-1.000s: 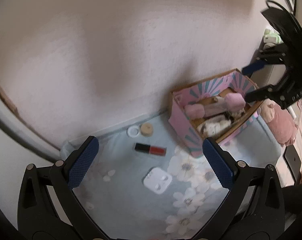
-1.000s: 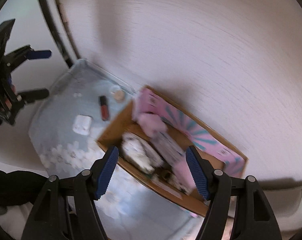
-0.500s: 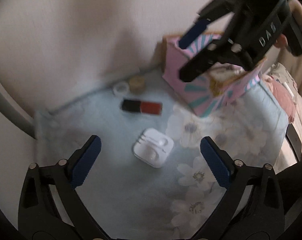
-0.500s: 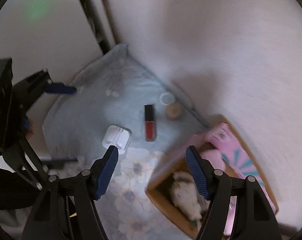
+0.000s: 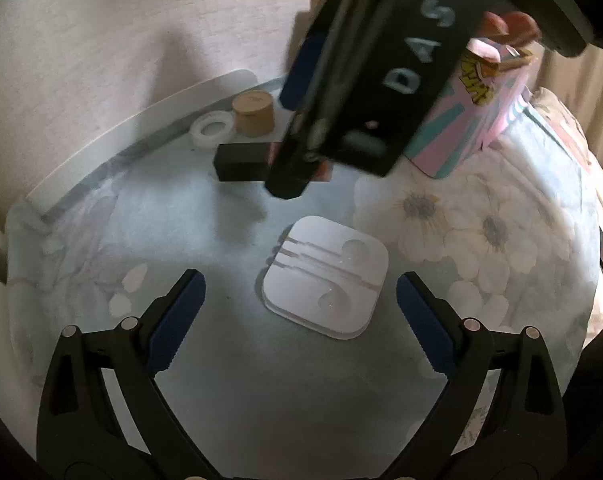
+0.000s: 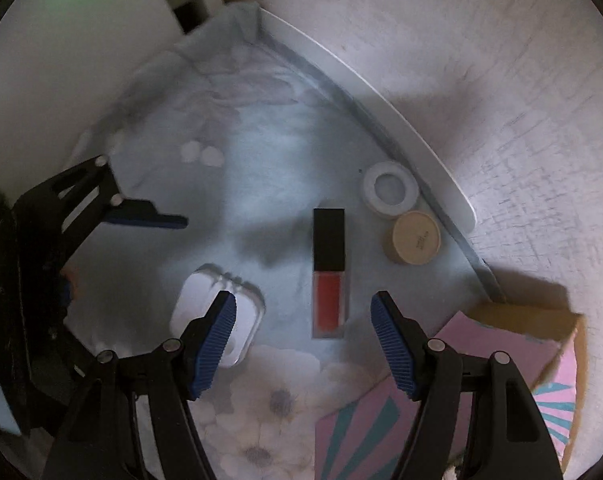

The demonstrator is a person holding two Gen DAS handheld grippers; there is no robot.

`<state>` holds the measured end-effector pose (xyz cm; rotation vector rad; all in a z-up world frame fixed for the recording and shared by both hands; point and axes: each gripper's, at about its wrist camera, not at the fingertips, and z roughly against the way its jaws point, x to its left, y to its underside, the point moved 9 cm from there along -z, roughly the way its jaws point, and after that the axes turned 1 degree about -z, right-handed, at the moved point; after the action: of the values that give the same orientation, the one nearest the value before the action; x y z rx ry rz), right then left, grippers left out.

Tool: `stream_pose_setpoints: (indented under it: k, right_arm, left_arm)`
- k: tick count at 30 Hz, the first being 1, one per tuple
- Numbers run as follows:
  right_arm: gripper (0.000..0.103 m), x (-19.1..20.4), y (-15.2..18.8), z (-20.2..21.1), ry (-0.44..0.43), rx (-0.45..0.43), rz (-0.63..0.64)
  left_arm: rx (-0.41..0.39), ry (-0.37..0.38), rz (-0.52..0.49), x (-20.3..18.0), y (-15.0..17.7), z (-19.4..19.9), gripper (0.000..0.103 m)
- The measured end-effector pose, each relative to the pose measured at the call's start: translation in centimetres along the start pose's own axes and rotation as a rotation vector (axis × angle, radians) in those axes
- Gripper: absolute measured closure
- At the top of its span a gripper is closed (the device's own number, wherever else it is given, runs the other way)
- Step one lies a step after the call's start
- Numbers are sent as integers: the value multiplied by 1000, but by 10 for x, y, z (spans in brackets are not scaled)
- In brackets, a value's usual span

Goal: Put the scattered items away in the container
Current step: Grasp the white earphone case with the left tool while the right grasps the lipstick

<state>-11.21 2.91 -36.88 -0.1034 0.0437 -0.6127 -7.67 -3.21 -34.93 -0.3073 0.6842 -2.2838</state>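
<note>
A white earphone case [image 5: 325,276] lies on the blue floral cloth. My left gripper [image 5: 299,284] hovers low over it; its jaws are closing, the case sits between the pads, and neither pad touches it. A lip gloss tube [image 6: 328,272] with a black cap and red body lies under my right gripper [image 6: 303,300], which points down, open, with one finger on each side of the tube. In the left wrist view the right gripper's dark finger [image 5: 289,176] hides part of the tube [image 5: 241,160]. The pink and teal cardboard box [image 6: 381,420] stands at the right.
A white ring [image 6: 390,190] and a tan round jar [image 6: 416,242] sit by the table's white rim [image 6: 421,152], against the wall. The box [image 5: 481,112] stands behind the right gripper in the left wrist view. The cloth's edge falls away at the left.
Both grippers have come down toward the cloth. The right one swung from over the box to above the lip gloss tube. The left one sank onto the white case and narrowed slightly.
</note>
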Motion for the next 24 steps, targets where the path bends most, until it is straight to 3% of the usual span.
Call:
stream_pose_setpoints:
  k: [4,9,12,14,16,21,24]
  right_arm:
    - [37,-2,-2,-8,-4,16,2]
    - [38,-8,-3,-15,4,27,-12]
    - [48,-10,-1,-21,-1,47,-13]
    - [53,-10,2,-24,7,56,-2]
    - [67,-9,5,-29,2,70,7]
    - [85,-11,10,-31,19,74,15]
    - [85,-11,13,-28,9,62,9]
  left_arm:
    - [-12,8,-47,-7,-2,-4,12]
    - [-3,38,-71,-14,-1,-12,27]
    - [-17,60,-60,-15,-1,-10,39]
    - [-20,66,-67,-16,-1,-9,40]
    - [-23,70,-71,-17,1,-9,40]
    - [-17,73,-67,-20,3,-6,41]
    - [-10,78,-37,-20,3,0,41]
